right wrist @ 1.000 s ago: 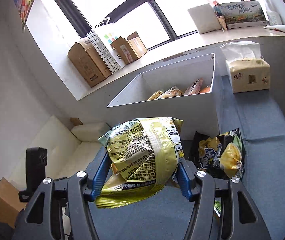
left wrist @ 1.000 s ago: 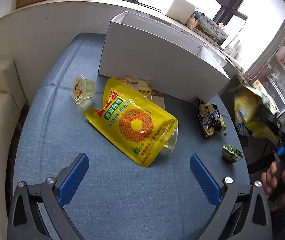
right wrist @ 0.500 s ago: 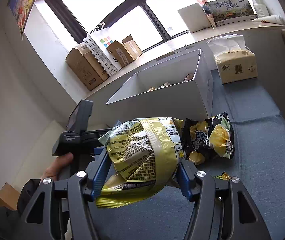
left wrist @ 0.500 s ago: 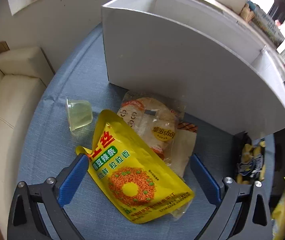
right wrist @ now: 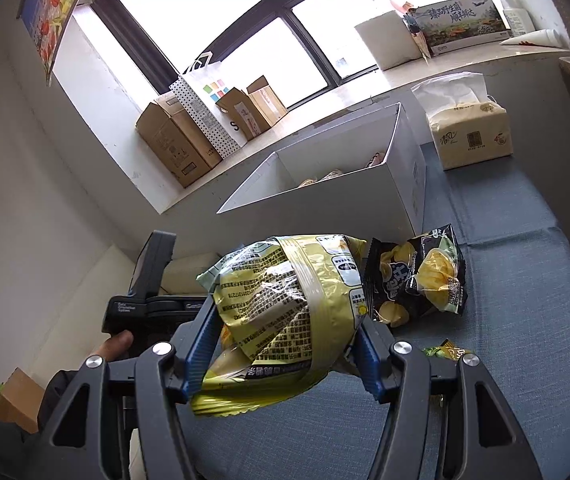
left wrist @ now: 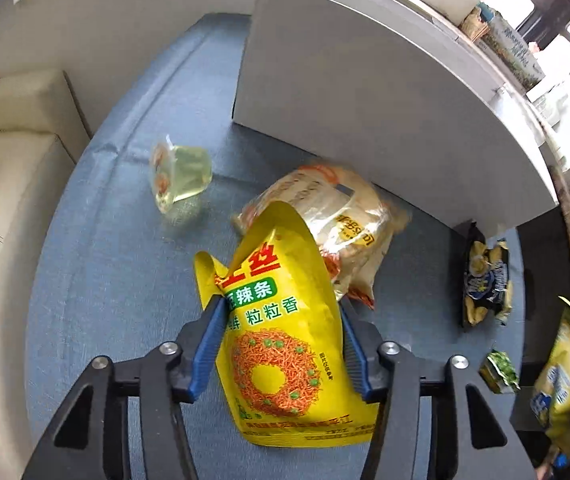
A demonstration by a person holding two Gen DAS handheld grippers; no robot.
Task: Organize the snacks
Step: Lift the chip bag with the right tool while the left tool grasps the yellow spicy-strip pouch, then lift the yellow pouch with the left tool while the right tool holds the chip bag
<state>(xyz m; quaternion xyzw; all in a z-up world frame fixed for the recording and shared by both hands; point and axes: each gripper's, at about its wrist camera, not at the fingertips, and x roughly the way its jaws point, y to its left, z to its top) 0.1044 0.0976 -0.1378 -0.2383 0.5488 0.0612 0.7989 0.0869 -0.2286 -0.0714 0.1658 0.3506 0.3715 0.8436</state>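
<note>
My left gripper [left wrist: 283, 304] points down at the blue table, and its jaws are closing on a yellow spicy-strip bag [left wrist: 277, 364]. The blue pads press both sides and the bag buckles upward between them. Behind it lie a pale bread pack [left wrist: 345, 216] and a clear jelly cup [left wrist: 181, 176]. My right gripper [right wrist: 287, 316] is shut on a yellow-green chip bag [right wrist: 277, 280], held above the table. That bag also shows at the left wrist view's right edge [left wrist: 565, 376]. The white box [right wrist: 325, 200] stands open behind, with a few snacks inside.
A black chip bag [right wrist: 417, 280] and a small green packet [right wrist: 445, 352] lie on the blue tablecloth [left wrist: 105, 280] near the box [left wrist: 365, 92]. A tissue pack [right wrist: 469, 136] stands right of the box. Cardboard boxes line the windowsill; a cream sofa sits left.
My left gripper moved in over the yellow bag and its wide jaws came together on it, curling the bag up. The right gripper kept its chip bag and barely shifted.
</note>
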